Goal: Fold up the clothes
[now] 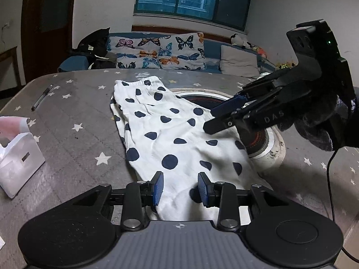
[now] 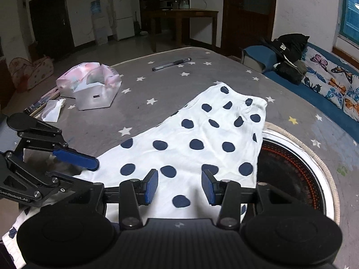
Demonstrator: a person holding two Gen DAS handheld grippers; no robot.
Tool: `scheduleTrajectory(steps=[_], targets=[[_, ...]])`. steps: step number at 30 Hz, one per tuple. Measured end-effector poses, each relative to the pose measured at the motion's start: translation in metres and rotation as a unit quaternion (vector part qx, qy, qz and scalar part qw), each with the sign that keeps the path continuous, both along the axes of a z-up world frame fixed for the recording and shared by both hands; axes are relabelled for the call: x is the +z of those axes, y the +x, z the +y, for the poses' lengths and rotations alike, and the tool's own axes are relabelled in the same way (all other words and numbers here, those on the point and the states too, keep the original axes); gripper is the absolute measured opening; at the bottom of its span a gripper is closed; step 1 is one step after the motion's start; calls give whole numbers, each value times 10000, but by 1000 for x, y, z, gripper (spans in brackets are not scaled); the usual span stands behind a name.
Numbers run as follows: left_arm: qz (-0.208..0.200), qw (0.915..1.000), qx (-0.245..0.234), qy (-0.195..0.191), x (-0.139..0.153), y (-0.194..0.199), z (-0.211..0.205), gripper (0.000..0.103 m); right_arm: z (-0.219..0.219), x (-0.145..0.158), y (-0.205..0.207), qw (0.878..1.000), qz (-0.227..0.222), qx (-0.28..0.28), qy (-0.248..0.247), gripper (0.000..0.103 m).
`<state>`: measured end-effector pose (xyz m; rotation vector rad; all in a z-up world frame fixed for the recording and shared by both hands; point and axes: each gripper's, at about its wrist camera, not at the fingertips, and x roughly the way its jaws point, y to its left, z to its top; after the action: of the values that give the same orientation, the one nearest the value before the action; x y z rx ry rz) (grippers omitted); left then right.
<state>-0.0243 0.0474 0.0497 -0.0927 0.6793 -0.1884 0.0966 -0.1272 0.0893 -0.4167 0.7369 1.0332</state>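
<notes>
Both our tools, left tool (image 1: 180, 185) and right tool (image 2: 179, 187), hover open, holding nothing. The dotted garment (image 1: 170, 132) lies flat on the counter (image 1: 74, 116); we judge folding is not finished.

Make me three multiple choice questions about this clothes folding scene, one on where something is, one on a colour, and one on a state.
1. Where does the pen lie?
A. on the star-patterned cover
B. on the polka-dot garment
C. inside the white box

2. What colour are the dots on the polka-dot garment?
A. red
B. dark blue
C. green

3. How do the fingers of the left gripper stand?
A. clamped on the pen
C. shut with nothing between
B. apart over the garment, not pinching it

Answers:
1. A: the pen rests on the grey star-patterned cover, well away from the garment and the white box.
2. B: every dot is dark blue on white cloth.
3. B: a clear gap shows between the blue pads, with flat cloth seen through it.
</notes>
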Motion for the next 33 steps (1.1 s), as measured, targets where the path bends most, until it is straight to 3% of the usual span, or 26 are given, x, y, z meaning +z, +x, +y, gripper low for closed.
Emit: scheduleTrajectory(steps=[14, 33], targets=[[-23, 9999, -139, 33, 1, -5, -3, 39, -2, 3, 32, 9991, -86, -399, 58, 43], [103, 9988, -473, 39, -3, -21, -23, 40, -5, 1, 13, 9997, -77, -221, 38, 43]])
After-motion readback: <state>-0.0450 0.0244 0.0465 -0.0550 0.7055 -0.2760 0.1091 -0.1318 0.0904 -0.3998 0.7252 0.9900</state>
